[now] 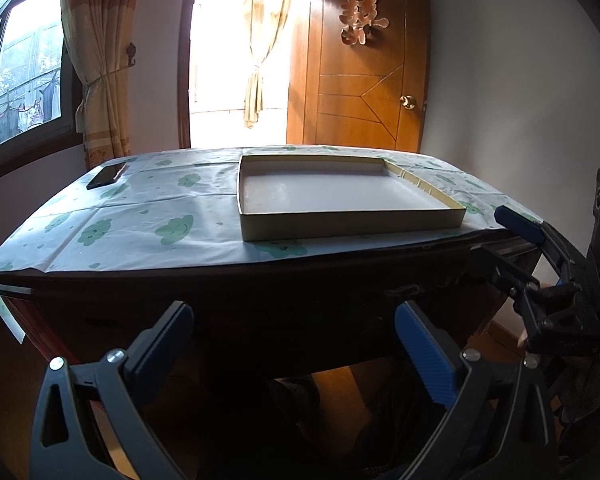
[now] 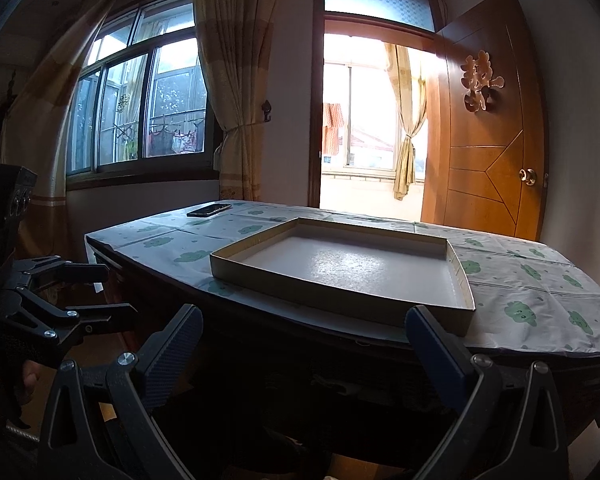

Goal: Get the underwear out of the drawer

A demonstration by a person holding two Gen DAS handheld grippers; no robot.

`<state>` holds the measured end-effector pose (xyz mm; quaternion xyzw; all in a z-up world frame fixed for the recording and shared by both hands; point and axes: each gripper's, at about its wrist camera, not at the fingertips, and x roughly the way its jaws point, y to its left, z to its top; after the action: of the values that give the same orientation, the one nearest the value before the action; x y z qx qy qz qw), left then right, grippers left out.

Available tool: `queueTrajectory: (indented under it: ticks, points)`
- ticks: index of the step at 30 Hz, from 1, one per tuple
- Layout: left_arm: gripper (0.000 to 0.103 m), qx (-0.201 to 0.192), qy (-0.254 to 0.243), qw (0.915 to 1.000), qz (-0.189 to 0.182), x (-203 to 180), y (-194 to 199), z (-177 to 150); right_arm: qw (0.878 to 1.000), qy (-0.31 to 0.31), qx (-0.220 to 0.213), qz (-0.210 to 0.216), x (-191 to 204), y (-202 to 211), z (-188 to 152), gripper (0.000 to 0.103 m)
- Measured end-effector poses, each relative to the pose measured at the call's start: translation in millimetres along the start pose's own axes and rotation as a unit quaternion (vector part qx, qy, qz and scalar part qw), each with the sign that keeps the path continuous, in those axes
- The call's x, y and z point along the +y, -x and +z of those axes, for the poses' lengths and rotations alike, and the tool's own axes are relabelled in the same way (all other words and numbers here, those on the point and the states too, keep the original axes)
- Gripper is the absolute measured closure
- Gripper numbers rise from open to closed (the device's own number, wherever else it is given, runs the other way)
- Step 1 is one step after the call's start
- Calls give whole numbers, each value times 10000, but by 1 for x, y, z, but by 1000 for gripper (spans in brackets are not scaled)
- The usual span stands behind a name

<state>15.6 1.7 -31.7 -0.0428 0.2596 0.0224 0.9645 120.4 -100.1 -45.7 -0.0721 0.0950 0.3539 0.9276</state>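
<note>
Left gripper (image 1: 294,326): bottom of the left wrist view, fingers spread wide with nothing between them, held level with the dark front of the table (image 1: 260,304); it also shows at the left edge of the right wrist view (image 2: 112,292).
Right gripper (image 2: 304,330): bottom of the right wrist view, fingers wide apart and holding nothing, just before the table edge; in the left wrist view it enters from the right edge, its blue pad (image 1: 518,222) near the table's right corner.
Drawer: the table front lies in deep shadow in both views; I cannot tell a drawer from the rest of it.
Underwear: cannot be made out in either view.
Tablecloth (image 1: 140,216): pale, printed with green clouds, covering the tabletop.
Shallow cardboard tray (image 1: 352,224): centre of the frame, lying flat on the cloth near the front edge, white inside, with nothing in it.
Phone (image 1: 107,175): dark, lying flat at the far left corner of the table, well apart from the tray.
Wooden door (image 1: 360,80): upper right, standing open beside a bright doorway.
Curtain (image 1: 100,60): upper left, tied back next to the window.
</note>
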Motion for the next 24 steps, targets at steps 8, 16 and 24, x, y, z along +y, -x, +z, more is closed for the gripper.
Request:
queueTrajectory:
  ticks: [8,16,24]
  points:
    - [0,30,108,9999,-38,1,-2,-3,9920,892,-891,-14,-2,-14,-25,0]
    - [0,88,115,9999,-30,2,-5,-5,9779,1712,-1199,-23,-5,-43,-46,0]
    - [0,169,134,9998,31,2,-9,-5,9713,2035,-1233,34,-9,-60,-59,0]
